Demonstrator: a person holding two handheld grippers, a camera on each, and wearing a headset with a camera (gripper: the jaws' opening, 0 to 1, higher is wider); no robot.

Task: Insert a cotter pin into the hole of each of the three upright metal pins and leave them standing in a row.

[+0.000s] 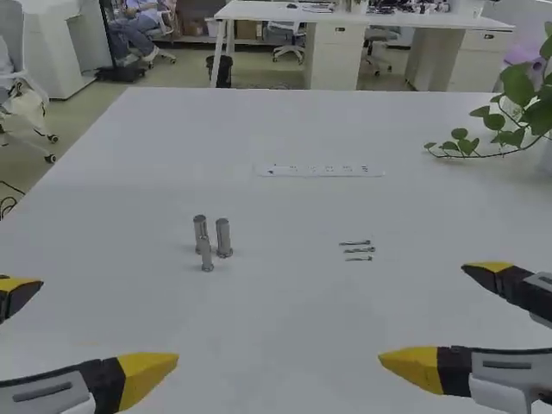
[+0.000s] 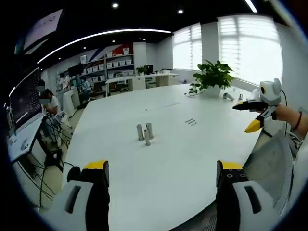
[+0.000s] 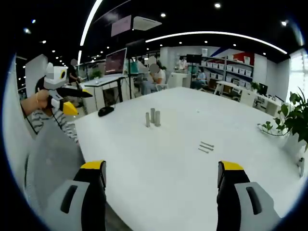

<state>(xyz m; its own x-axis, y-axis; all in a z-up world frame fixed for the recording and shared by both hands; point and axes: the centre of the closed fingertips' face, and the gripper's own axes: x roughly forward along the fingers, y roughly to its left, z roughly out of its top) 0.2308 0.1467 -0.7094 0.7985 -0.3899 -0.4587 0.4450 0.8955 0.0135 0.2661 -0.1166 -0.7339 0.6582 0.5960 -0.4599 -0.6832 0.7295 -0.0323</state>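
Three grey metal pins [image 1: 211,241] stand upright in a tight cluster left of the middle of the white table [image 1: 276,336]. Three small cotter pins [image 1: 356,250] lie side by side to their right. My left gripper [image 1: 86,332] hovers open at the near left, well short of the metal pins [image 2: 144,132]. My right gripper [image 1: 431,315] hovers open at the near right, in front of the cotter pins [image 3: 206,146]. Both hold nothing. The right gripper view has the metal pins [image 3: 152,117] further off, and the left gripper view has the cotter pins [image 2: 191,121].
A flat white strip [image 1: 319,170] lies across the table beyond the pins. A leafy plant [image 1: 509,112] trails onto the far right corner. A dark small object [image 3: 106,110] sits near the table's left edge. Desks, chairs and seated people fill the room behind.
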